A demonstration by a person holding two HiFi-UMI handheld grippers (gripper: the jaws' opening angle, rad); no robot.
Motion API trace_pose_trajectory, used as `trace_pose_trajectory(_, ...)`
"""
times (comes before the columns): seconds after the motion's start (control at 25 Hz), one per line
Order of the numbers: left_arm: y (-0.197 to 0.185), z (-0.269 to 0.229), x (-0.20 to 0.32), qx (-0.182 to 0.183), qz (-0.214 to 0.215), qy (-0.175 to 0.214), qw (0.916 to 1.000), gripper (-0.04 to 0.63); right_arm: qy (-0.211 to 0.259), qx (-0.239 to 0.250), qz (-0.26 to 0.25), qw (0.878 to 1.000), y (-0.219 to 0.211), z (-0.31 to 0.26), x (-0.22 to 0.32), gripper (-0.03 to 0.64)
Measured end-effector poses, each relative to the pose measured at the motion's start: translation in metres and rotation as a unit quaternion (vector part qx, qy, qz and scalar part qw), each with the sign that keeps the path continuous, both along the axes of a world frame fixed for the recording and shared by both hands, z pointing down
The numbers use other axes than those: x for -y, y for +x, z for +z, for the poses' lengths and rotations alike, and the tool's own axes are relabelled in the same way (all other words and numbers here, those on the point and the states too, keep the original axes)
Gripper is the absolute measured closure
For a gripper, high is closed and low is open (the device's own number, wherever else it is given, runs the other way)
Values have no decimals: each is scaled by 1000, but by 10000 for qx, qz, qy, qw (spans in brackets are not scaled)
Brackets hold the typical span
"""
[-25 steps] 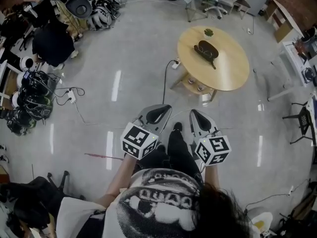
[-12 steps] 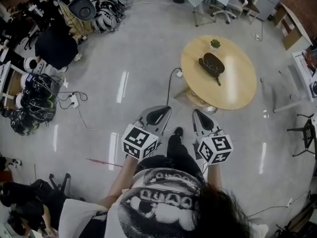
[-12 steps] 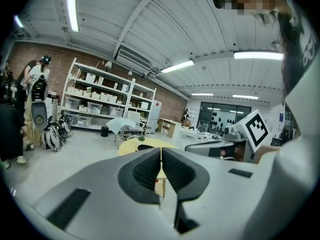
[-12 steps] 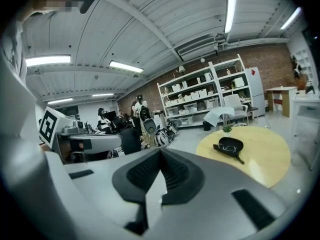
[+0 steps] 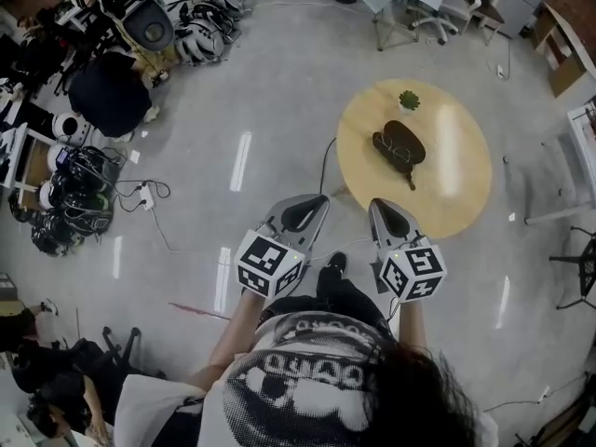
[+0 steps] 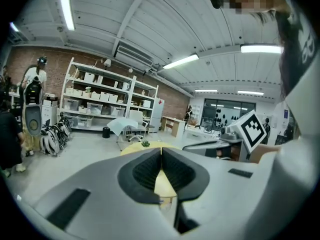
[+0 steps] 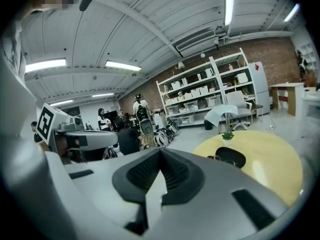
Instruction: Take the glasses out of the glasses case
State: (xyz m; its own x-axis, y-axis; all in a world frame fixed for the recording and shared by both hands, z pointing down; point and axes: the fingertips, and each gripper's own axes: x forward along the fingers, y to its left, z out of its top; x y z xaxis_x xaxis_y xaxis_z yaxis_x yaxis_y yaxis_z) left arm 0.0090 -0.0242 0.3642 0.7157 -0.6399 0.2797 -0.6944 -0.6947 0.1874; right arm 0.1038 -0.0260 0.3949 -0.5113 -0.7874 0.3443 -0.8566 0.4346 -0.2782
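A dark oval glasses case (image 5: 404,142) lies on the round wooden table (image 5: 456,170) ahead of me. It also shows in the right gripper view as the case (image 7: 231,156), with thin glasses frames (image 7: 215,158) at its left edge. Whether the glasses lie in or beside the case is too small to tell. My left gripper (image 5: 315,203) and right gripper (image 5: 378,207) are held side by side over the floor, short of the table. Both are shut with nothing between the jaws, as the left gripper (image 6: 161,150) and right gripper (image 7: 160,152) show in their own views.
A small potted plant (image 5: 409,101) stands on the table behind the case. A cable (image 5: 326,161) runs over the floor to the table's base. Helmets and gear (image 5: 70,194) are piled along the left. Office chairs (image 5: 447,12) stand behind the table and shelving (image 7: 210,91) lines the back wall.
The person has walked toward the table, which now lies closer to both grippers. The grippers moved forward together and stayed shut.
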Motion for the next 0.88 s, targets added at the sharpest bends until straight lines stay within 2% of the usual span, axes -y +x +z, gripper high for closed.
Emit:
trace_pose_trajectory(0.36, 31, 3, 40, 135, -12, -3, 9999, 580, -141, 65, -27, 9999, 33, 17, 38, 620)
trace_pose_trajectory(0.88, 56, 10, 51, 384, 14, -165, 9991, 580, -261, 331, 159, 9990, 65, 28, 51, 620)
